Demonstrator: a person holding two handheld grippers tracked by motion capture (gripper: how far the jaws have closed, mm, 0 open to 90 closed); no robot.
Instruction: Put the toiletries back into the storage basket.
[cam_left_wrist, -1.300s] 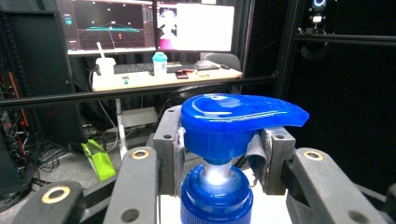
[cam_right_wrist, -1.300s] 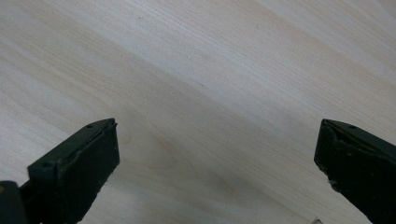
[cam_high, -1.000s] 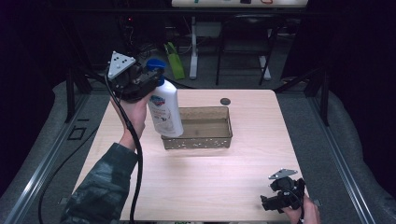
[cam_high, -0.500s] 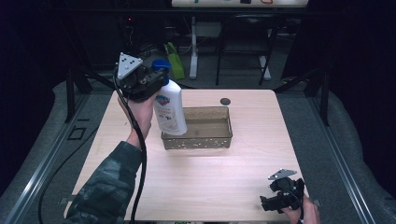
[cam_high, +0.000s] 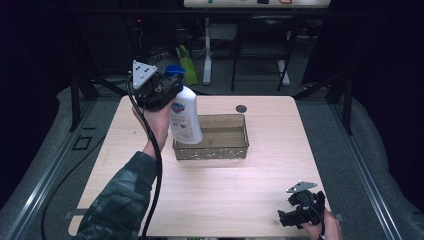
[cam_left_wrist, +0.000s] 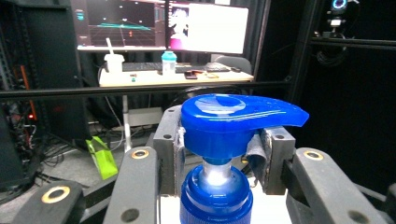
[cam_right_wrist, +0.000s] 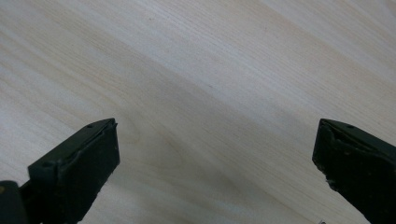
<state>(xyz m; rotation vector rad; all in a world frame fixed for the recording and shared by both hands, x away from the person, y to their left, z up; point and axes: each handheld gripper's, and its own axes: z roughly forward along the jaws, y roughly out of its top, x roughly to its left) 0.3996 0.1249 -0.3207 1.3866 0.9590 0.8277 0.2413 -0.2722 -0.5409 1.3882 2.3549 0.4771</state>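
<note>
My left gripper (cam_left_wrist: 217, 144) has its fingers (cam_left_wrist: 168, 140) clenched on the blue pump of the bottle (cam_high: 184, 116), one at each side. The bottle hangs tilted above the left end of the tray (cam_high: 220, 150). My right gripper (cam_right_wrist: 215, 158) rests low over the tabletop (cam_high: 250, 190), fingers released.

Light wooden table (cam_high: 210, 190) with perforated tray (cam_high: 212, 149) and small dark disc (cam_high: 241, 108).

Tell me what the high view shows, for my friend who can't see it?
The left gripper is shut on the blue pump top of a white bottle, held over the left end of a brown bin on a wooden table. The right gripper sits at the table's near right corner.
</note>
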